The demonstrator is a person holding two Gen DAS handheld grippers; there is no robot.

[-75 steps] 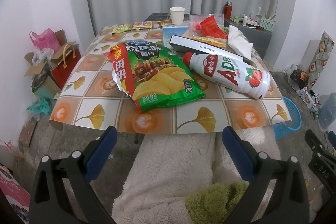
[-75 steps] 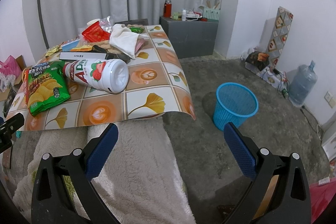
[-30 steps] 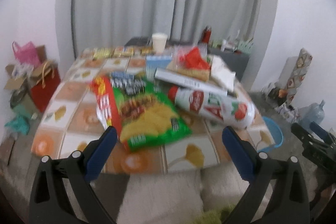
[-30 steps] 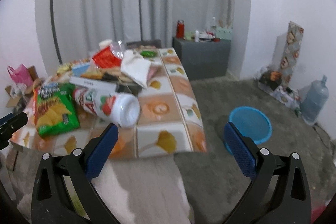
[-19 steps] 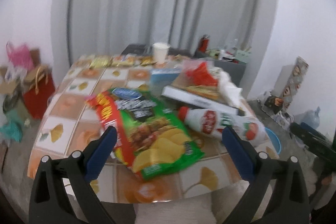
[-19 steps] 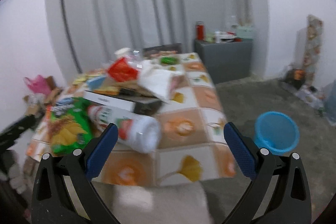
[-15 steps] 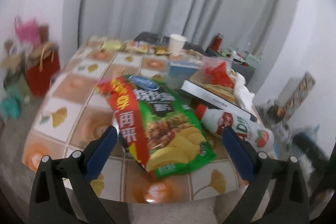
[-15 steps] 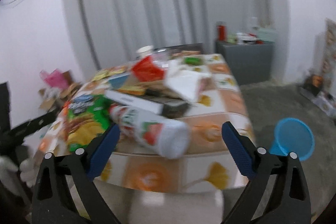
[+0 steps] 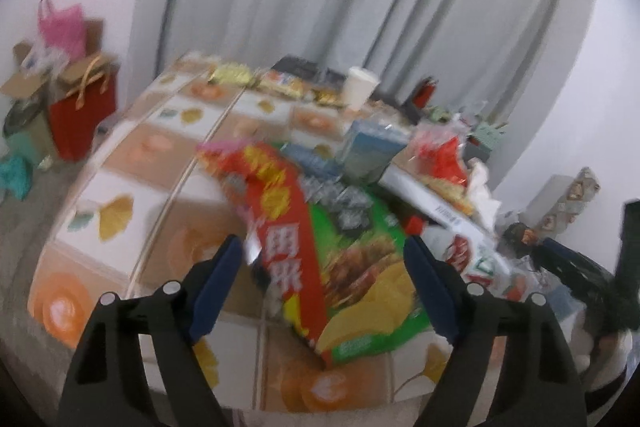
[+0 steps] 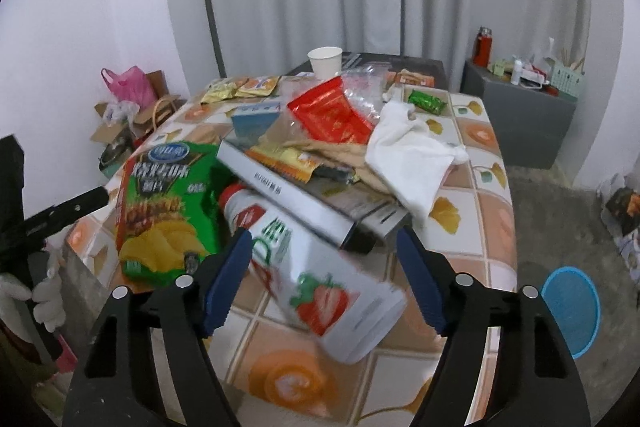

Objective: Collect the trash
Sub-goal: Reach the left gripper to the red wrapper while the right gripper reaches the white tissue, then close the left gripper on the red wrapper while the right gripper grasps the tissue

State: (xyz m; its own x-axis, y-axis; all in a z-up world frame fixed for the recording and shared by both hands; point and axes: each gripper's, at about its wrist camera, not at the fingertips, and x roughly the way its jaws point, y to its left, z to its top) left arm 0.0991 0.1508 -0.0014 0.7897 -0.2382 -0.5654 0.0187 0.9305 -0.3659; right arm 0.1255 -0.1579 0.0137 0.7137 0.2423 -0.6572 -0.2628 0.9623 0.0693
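Note:
A green and red chip bag (image 9: 356,267) lies on the tiled table (image 9: 132,163). My left gripper (image 9: 322,251) hovers over it. Its jaws are closing with the bag between them, and the pads stand clear of it. A white bottle with a strawberry label (image 10: 320,275) lies on its side beside the bag. My right gripper (image 10: 323,241) is over the bottle, jaws closing around its body, with no firm press visible. The left view is blurred. The chip bag (image 10: 160,203) also shows at the left of the right wrist view.
Behind the bottle lie a long grey box (image 10: 288,199), a white cloth (image 10: 408,155), a red wrapper (image 10: 332,111), small snack packets and a paper cup (image 10: 325,61). A blue bin (image 10: 570,311) stands on the floor right of the table. Bags and boxes (image 10: 128,91) crowd the left wall.
Both grippers have come forward over the table and their jaws have narrowed. The chip bag now sits between the left fingers and the bottle between the right fingers.

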